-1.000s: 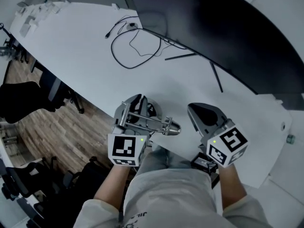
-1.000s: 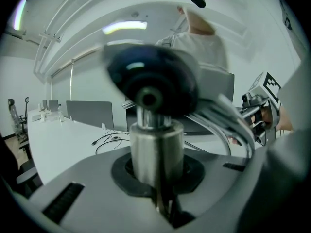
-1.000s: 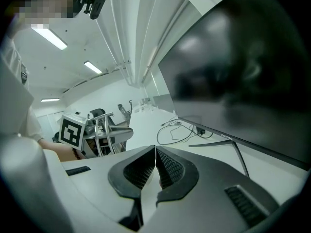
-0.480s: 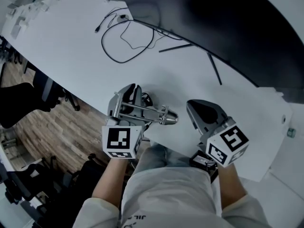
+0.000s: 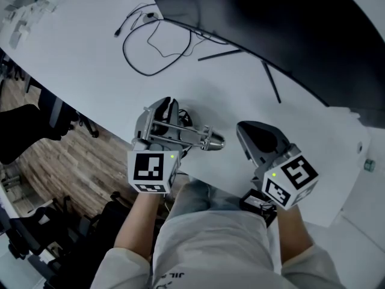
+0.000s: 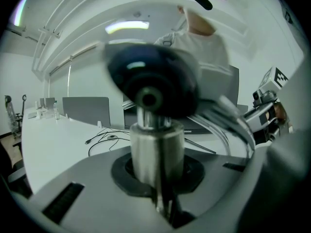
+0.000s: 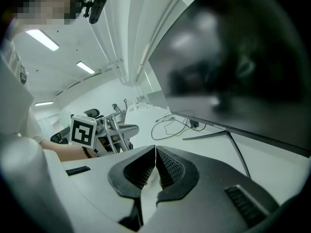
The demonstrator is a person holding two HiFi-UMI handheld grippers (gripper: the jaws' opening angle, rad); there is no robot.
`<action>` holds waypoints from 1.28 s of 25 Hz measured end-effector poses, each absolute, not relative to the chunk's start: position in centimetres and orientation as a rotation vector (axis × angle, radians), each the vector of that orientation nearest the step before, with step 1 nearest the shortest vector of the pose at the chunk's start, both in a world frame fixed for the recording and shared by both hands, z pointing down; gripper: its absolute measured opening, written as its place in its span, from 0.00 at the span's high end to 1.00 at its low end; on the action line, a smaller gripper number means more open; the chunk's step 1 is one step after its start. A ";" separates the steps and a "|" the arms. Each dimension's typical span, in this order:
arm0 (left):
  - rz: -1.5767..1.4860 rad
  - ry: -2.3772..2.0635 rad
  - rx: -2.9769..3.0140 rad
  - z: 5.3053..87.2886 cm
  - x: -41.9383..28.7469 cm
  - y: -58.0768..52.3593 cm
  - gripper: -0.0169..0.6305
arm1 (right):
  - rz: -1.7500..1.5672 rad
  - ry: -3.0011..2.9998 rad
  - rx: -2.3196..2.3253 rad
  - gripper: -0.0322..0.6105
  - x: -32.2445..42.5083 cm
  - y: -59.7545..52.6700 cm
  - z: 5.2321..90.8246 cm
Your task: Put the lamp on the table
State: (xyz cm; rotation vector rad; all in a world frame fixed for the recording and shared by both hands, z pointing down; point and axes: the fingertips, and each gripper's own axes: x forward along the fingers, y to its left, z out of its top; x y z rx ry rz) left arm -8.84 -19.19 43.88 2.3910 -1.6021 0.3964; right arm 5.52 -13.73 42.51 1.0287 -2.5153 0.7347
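The lamp (image 5: pixel 198 138), a metal desk lamp with thin silver arms and a small shiny head, hangs just over the near edge of the white table (image 5: pixel 90 47). My left gripper (image 5: pixel 167 114) is shut on it. In the left gripper view the lamp's silver cylinder (image 6: pixel 156 147) fills the space between the jaws, with a black rounded part (image 6: pixel 150 79) above it. My right gripper (image 5: pixel 245 130) hovers to the right of the lamp, shut and empty; in the right gripper view its ribbed pads (image 7: pixel 165 165) meet at the tips.
A large dark monitor (image 5: pixel 289 29) stands across the back on thin black legs (image 5: pixel 267 80). A black cable (image 5: pixel 153 47) loops on the table at the far left. Black chairs (image 5: pixel 27 131) stand on the wooden floor (image 5: pixel 72 167) beyond the table's left edge.
The view has drifted slightly. The left gripper keeps its hold on the lamp and has edged a little farther over the table. The right gripper has hardly moved.
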 end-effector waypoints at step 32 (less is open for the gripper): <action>0.454 -1.570 2.428 45.9 -7.8 -21.4 0.91 | 0.787 -2.479 1.042 0.90 6.2 -14.3 44.0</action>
